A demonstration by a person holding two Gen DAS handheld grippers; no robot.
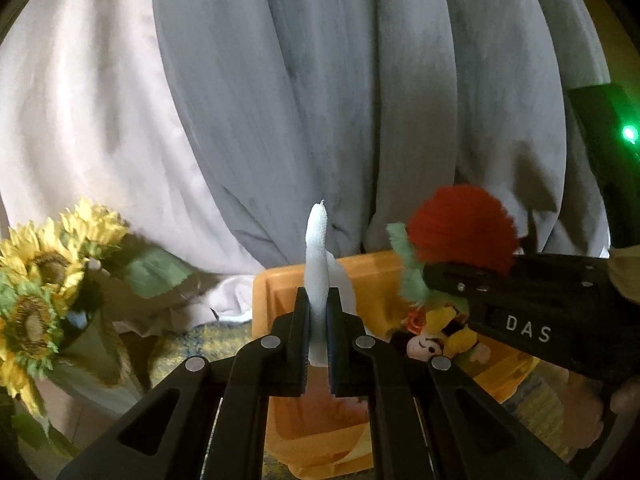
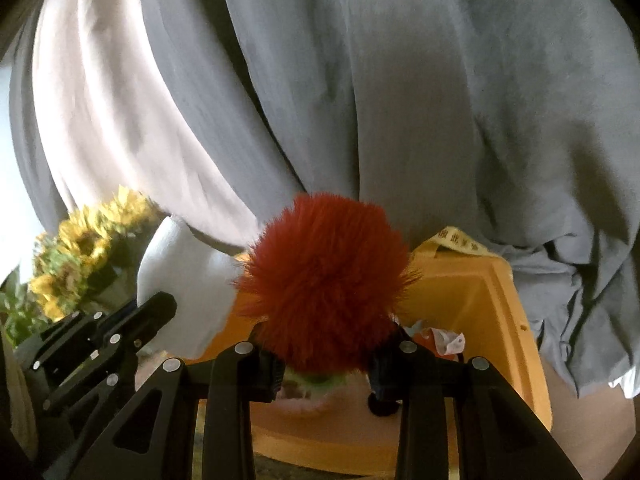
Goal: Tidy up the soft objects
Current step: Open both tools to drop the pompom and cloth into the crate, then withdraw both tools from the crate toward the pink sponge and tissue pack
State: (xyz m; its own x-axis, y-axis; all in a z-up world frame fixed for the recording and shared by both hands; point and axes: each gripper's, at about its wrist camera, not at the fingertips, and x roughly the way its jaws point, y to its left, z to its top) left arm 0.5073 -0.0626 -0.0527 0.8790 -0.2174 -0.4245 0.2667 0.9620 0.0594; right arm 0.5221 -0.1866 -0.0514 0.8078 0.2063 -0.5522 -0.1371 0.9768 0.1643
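Observation:
My left gripper [image 1: 318,320] is shut on a white cloth [image 1: 317,256] that stands up between its fingers, above the orange bin [image 1: 368,276]. The cloth also shows in the right wrist view [image 2: 180,280], with the left gripper [image 2: 132,320] below it. My right gripper [image 2: 324,364] is shut on a red fluffy pompom toy [image 2: 324,280] with green trim, over the orange bin [image 2: 500,300]. In the left wrist view the right gripper [image 1: 440,280] holds the red pompom [image 1: 460,228] at the right. A small plush doll [image 1: 436,340] lies in the bin.
Grey and white curtains [image 1: 320,100] hang close behind the bin. A bunch of artificial sunflowers [image 1: 44,280] stands at the left, also in the right wrist view [image 2: 84,248]. Small items [image 2: 440,338] lie in the bin. A patterned mat [image 1: 200,356] lies under the bin.

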